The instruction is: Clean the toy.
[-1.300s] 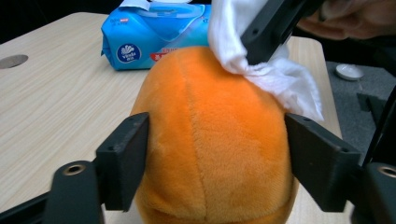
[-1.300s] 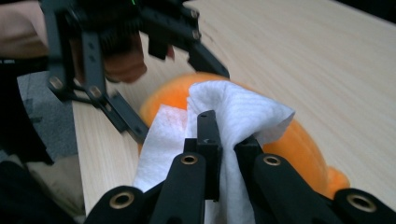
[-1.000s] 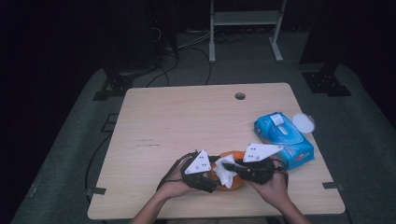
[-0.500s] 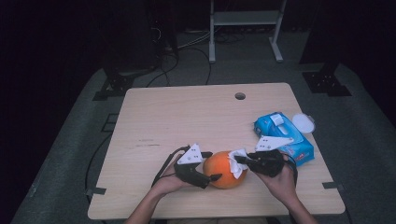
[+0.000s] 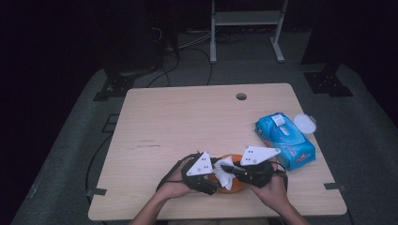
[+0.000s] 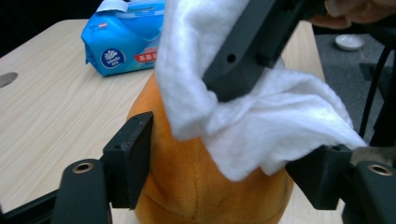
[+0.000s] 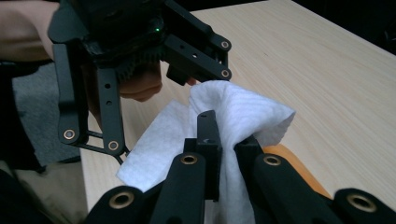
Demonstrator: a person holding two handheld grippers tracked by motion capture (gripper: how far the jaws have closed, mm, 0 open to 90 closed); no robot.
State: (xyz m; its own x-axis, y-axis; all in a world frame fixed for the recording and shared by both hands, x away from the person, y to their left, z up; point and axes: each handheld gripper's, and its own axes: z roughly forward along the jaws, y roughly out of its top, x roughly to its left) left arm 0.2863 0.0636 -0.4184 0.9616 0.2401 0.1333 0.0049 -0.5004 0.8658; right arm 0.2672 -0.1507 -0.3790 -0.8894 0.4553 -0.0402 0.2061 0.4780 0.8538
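An orange plush ball sits near the table's front edge, between both hands. My left gripper is shut on it; in the left gripper view its jaws press the orange ball from both sides. My right gripper is shut on a white wipe and holds it against the ball's top. In the right gripper view the wipe is pinched between the jaws of the right gripper, with a strip of orange ball below it. The wipe drapes over the ball's upper right side.
A blue pack of wet wipes lies to the right of the hands, with a small white lid behind it. The wooden table has a cable hole near its far edge. Dark floor and stands surround it.
Half a second ago the grippers stood apart with the ball bare between them. The right gripper has since moved left and brought the wipe back onto the ball's top.
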